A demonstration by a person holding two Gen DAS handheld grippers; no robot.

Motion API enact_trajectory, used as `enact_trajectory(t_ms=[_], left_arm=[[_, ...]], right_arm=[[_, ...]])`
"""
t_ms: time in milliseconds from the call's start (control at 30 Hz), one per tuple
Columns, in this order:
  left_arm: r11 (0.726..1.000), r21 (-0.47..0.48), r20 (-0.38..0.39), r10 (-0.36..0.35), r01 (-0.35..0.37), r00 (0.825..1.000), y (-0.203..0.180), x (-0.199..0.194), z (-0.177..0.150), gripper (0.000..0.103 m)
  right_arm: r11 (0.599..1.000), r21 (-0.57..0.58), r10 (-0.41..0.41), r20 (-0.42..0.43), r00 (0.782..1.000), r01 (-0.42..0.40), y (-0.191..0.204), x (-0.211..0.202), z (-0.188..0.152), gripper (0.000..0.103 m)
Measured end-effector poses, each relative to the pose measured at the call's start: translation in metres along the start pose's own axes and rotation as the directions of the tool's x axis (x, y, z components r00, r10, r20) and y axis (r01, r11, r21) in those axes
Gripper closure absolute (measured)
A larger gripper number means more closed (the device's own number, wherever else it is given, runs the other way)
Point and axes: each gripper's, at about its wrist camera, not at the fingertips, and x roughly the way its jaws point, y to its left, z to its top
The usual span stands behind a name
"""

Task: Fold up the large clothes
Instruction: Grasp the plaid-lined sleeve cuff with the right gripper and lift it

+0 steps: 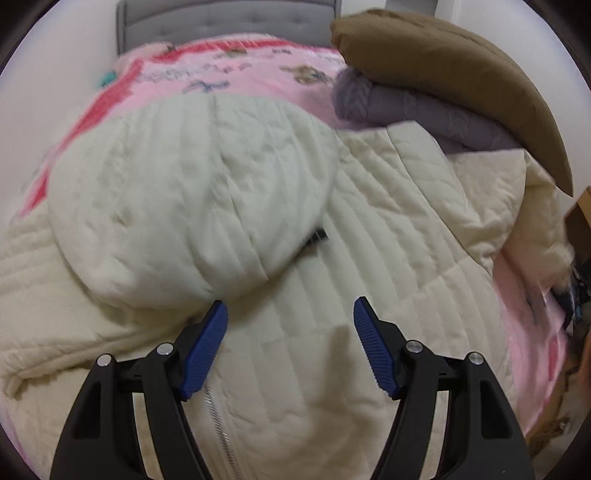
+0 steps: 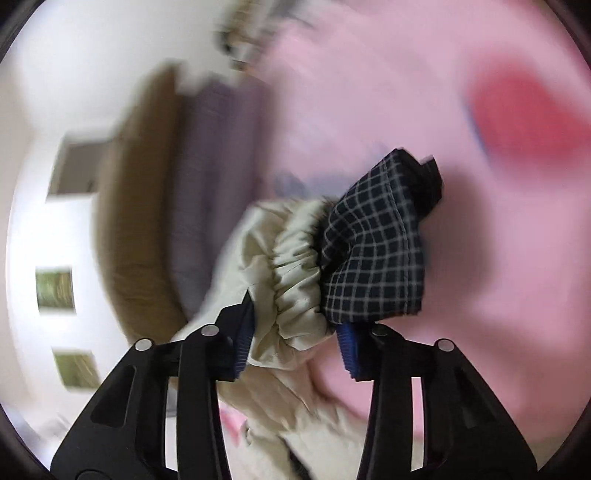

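A cream quilted jacket (image 1: 369,258) lies spread on the bed, its zip (image 1: 218,417) near the bottom of the left wrist view. A paler padded part (image 1: 192,192) is folded over its left side. My left gripper (image 1: 290,306) hangs just above the jacket's body, open, with nothing between its blue pads (image 1: 207,347). In the blurred right wrist view, my right gripper (image 2: 295,317) is shut on the jacket's gathered elastic sleeve cuff (image 2: 295,273). A dark checked lining (image 2: 373,251) sticks out of the cuff, which is lifted above the bedding.
A pink patterned blanket (image 1: 229,74) covers the bed under the jacket. A brown pillow (image 1: 461,74) rests on folded purple knitwear (image 1: 406,107) at the back right. A grey headboard (image 1: 221,22) stands behind. The bed's edge and some clutter (image 1: 576,295) are on the right.
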Motion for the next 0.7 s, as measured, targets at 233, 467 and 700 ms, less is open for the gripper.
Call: enact_trajectory(t_ms=[233, 467, 700], left_arm=[[0.999, 0.027, -0.036, -0.02, 0.021, 0.999, -0.01, 0.016, -0.019, 0.033], [1.0, 0.001, -0.02, -0.025, 0.025, 0.999, -0.008, 0.014, -0.02, 0.033], [0.998, -0.004, -0.007, -0.067, 0.067, 0.998, -0.003, 0.0, -0.022, 0.033]], right_arm=[[0.767, -0.56, 0.274, -0.155, 0.949, -0.313, 0.189, -0.027, 0.01, 0.095], [0.521, -0.809, 0.034, -0.3, 0.953, -0.273, 0.251, 0.023, -0.093, 0.096], [0.337, -0.797, -0.027, -0.54, 0.841, -0.501, 0.258, 0.019, -0.211, 0.101]])
